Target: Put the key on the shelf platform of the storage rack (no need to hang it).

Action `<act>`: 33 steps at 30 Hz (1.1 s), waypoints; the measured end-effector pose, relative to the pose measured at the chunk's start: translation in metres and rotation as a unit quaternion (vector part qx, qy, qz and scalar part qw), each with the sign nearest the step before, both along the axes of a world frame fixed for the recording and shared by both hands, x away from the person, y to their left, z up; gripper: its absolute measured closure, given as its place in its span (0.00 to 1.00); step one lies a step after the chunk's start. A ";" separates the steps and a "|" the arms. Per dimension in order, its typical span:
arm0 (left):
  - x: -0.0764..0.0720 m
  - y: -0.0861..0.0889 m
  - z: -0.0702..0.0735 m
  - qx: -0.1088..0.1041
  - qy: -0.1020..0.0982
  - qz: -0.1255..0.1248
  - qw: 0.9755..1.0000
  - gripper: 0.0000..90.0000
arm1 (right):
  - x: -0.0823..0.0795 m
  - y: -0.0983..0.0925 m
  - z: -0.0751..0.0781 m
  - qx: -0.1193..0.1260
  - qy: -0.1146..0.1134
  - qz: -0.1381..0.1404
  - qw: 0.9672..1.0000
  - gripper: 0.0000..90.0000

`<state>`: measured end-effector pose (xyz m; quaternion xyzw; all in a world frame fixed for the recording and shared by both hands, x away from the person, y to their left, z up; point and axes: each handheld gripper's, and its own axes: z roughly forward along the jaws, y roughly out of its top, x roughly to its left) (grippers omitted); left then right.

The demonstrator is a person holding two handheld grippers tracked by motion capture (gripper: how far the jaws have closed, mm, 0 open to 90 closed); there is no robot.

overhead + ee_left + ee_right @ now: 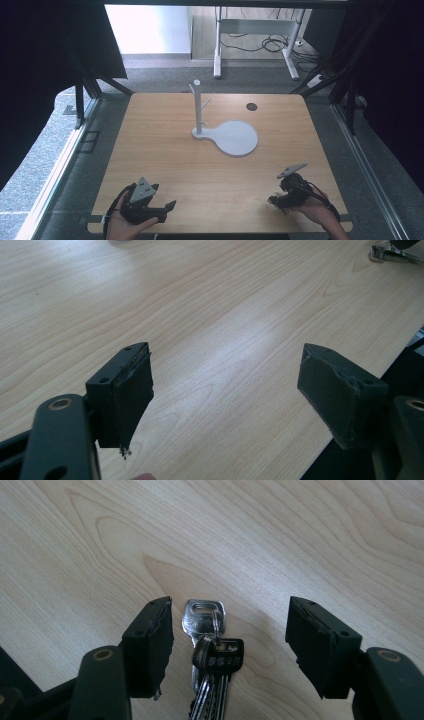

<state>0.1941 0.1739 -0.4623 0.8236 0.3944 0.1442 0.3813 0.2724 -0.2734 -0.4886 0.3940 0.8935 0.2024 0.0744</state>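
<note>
the right gripper [230,640] hangs spread over a bunch of silver metal keys with one black plastic head [212,655], which lies flat on the pale wood-grain table [310,540] between its jaws. the left gripper [225,395] is spread too, empty. the thin, slick keys could skid off the smooth top if the jaws close high. a white hook stand on a round base [227,134] waits mid-table.

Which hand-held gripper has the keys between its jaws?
The right hand-held gripper: its open jaws straddle the bunch of keys lying on the wooden table. The left hand-held gripper, also open, has just bare tabletop between its jaws.
</note>
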 end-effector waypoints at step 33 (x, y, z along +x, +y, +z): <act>0.001 0.002 0.000 0.000 -0.001 0.002 1.000 0.25 | -0.011 -0.002 -0.015 -0.037 0.018 -0.005 0.999 0.61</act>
